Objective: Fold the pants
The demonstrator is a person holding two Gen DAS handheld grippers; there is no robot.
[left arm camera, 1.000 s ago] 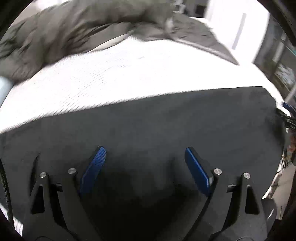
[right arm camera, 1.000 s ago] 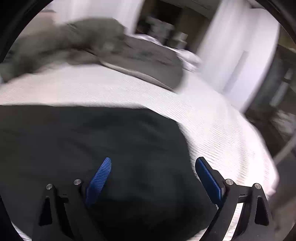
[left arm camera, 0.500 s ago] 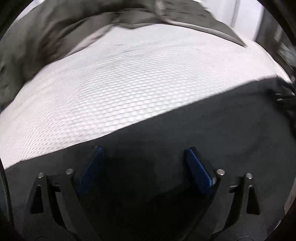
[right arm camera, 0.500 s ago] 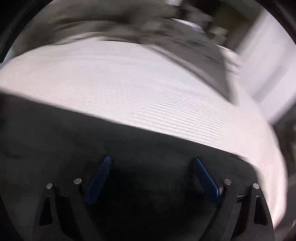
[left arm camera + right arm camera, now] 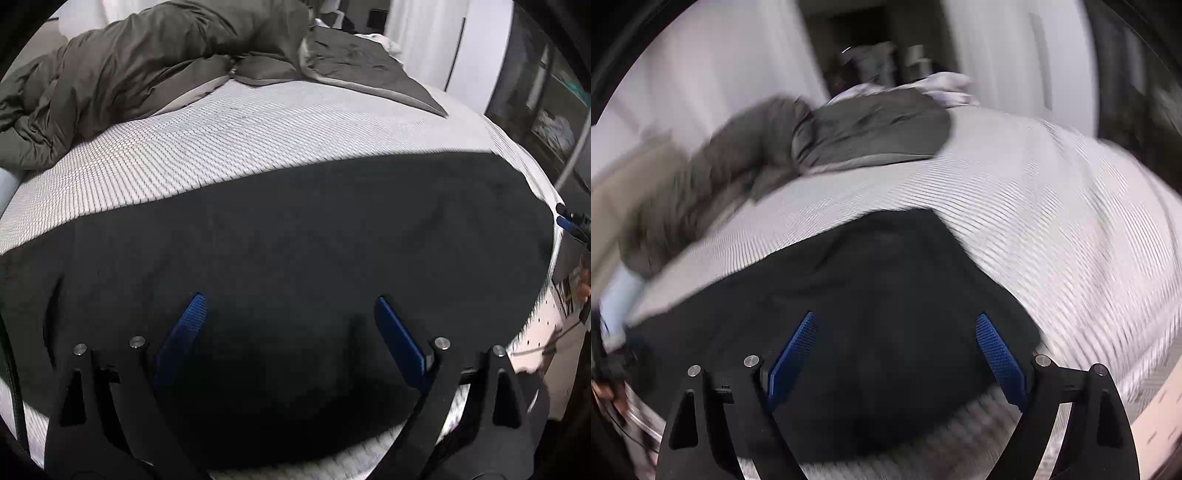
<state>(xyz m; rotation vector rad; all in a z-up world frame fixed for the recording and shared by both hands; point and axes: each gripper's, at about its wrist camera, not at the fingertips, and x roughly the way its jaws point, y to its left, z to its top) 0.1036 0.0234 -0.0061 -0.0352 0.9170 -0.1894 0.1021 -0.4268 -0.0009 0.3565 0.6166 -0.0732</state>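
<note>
Left wrist view: my left gripper (image 5: 288,314) and right gripper (image 5: 895,328), jaws spread and empty, hover over black pants (image 5: 295,236) lying flat on the near mattress (image 5: 229,136) (a one-layer pinch could skew the fold).

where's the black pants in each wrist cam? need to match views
Left wrist: black pants span the lower half, lying flat across the white textured mattress.
Right wrist: the pants fill centre-bottom, their end edge toward the right.
Shared landmark: rumpled dark grey duvet at the far end of the mattress.
</note>
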